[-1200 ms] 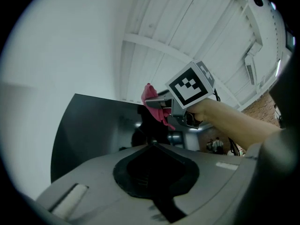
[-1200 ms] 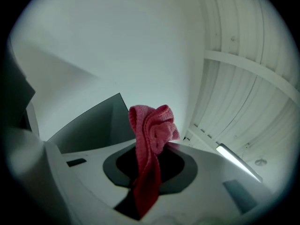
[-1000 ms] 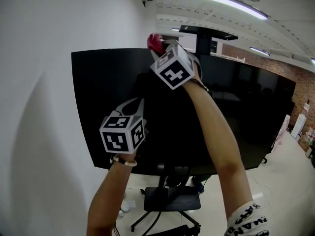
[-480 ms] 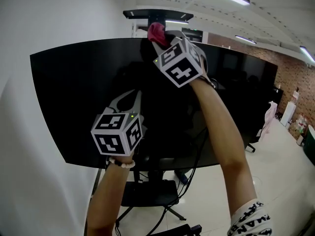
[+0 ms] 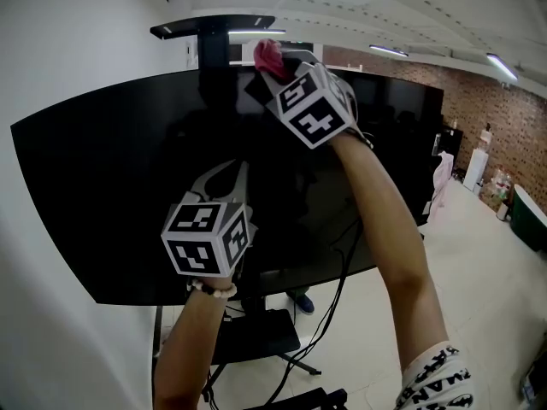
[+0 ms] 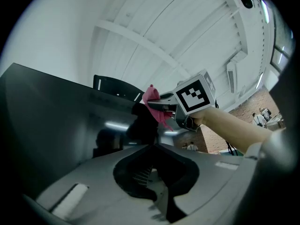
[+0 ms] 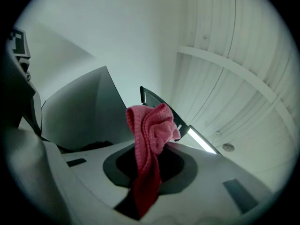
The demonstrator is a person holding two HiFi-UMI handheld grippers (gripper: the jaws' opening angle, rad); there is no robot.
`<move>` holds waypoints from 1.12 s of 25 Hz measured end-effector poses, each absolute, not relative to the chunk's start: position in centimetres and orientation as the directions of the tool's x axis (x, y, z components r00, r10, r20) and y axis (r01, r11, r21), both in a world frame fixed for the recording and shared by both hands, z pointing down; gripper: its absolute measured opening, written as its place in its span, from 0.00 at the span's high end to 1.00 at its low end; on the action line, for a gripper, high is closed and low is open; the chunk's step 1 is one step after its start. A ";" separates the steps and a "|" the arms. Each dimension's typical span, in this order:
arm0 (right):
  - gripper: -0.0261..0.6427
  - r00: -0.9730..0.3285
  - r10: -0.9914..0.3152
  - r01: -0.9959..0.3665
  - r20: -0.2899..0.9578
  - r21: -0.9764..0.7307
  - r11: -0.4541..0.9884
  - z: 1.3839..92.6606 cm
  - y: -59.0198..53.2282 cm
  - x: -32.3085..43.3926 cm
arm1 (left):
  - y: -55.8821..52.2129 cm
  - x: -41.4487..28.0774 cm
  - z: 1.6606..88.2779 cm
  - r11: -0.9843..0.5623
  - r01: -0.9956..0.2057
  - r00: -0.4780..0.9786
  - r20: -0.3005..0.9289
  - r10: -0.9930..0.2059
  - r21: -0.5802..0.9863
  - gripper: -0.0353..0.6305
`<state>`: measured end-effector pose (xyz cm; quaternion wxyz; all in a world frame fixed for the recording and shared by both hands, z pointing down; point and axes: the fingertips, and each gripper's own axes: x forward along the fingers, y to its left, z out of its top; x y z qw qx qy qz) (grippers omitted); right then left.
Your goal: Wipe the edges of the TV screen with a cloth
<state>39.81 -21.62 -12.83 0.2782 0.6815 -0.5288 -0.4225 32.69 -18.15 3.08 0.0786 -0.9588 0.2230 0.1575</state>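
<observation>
A large black TV screen stands on a wheeled stand and fills the middle of the head view. My right gripper is raised to the TV's top edge and is shut on a pink cloth, which is bunched right at that edge. In the right gripper view the cloth bulges out of the jaws and hangs down between them. My left gripper hovers lower in front of the screen, shut with nothing in it. From the left gripper view the cloth and the right gripper's marker cube show above the screen.
A white wall runs along the left, close to the TV. A black shelf sits on the stand's pole above the screen. The stand's base and hanging cables lie below. A brick wall and open floor are to the right.
The right gripper and pink cloth now sit farther right along the TV's top edge than one second ago. The left gripper has kept its place before the screen.
</observation>
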 end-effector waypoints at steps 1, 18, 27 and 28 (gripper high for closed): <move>0.83 0.093 -0.954 -0.480 -0.285 0.826 -0.294 -12.9 -21.6 40.5 | -18.0 33.2 3.1 -0.897 -0.434 0.860 -0.335 -0.386 -0.081 0.96; 0.83 0.130 -0.943 -0.402 -0.305 0.853 -0.332 -12.7 -13.5 57.5 | -9.6 49.0 2.4 -0.935 -0.347 0.864 -0.410 -0.292 -0.067 0.96; 0.83 0.196 -0.925 -0.410 -0.325 0.830 -0.379 -13.4 -5.7 70.7 | -3.0 60.5 4.3 -0.952 -0.299 0.891 -0.379 -0.252 -0.069 0.96; 0.83 0.203 -0.923 -0.414 -0.327 0.826 -0.383 -13.4 -4.9 72.1 | -2.3 61.4 4.4 -0.953 -0.296 0.893 -0.375 -0.249 -0.071 0.96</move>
